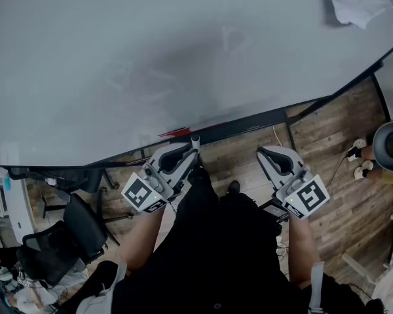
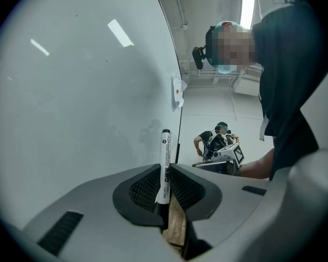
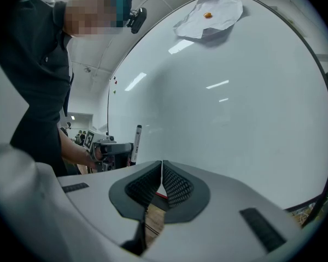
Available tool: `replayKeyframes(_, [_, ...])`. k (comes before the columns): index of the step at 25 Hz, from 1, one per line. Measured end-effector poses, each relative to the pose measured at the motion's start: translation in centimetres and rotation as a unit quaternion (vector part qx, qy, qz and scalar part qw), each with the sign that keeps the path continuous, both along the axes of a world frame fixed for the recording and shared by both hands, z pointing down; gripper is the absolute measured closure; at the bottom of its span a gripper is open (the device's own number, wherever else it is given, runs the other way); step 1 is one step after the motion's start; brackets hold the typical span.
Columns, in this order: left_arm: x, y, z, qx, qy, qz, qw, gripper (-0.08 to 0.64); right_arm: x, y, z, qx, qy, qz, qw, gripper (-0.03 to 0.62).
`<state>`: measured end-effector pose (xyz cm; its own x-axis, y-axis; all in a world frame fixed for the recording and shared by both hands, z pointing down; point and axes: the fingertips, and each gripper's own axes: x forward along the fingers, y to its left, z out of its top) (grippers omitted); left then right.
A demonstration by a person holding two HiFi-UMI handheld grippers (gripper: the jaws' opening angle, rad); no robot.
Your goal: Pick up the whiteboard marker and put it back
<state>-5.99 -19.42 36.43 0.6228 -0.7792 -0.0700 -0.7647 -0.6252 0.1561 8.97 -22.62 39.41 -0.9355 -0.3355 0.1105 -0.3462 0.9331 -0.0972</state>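
The left claw [image 2: 165,174] pinched the whiteboard marker [image 2: 165,157] low on its barrel. The pen stood out of the jaws with its long axis running along the claw's own reach, free end towards the whiteboard [image 1: 150,51]. In the head view that end sat just on the near side of the dark tray rail [image 1: 249,120] under the board's lower edge. A red thing [image 1: 175,133] lay on the rail just to its left; what it was could not be told. The rail ran left to right while the marker pointed across it, so putting it back probably called for a wrist turn to lay the barrel along the rail.

The right claw [image 3: 162,173] was pressed together on nothing. It was held off to the right, well apart from the marker, also aimed at the board. Both forearms reached forward from the body, over the wooden floor [image 1: 327,136].
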Motion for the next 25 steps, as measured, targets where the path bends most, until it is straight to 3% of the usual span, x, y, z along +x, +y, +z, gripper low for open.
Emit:
replayKeyframes(18, [0.0, -2.6, 4.5, -0.019, -0.119, 0.008, 0.9927, 0.495, -1.3, -0.3, 1.4, -0.016, 0.018, 0.009, 1.0, 0.572])
replayKeyframes(20, [0.3, -2.9, 5.7, -0.017, -0.169, 0.019, 0.9854, 0.495, -1.3, -0.4, 1.6, -0.018, 0.02, 0.009, 1.0, 0.572])
replayKeyframes(22, [0.5, -2.9, 7.0, -0.015, -0.232, 0.032, 0.9721, 0.495, -1.5, -0.3, 1.7, -0.02, 0.019, 0.01, 1.0, 0.571])
replayKeyframes(25, [0.4, -2.9, 8.4, -0.027, -0.256, 0.034, 0.9657, 0.495, -2.0, -0.1, 1.8, -0.025, 0.019, 0.007, 0.999, 0.572])
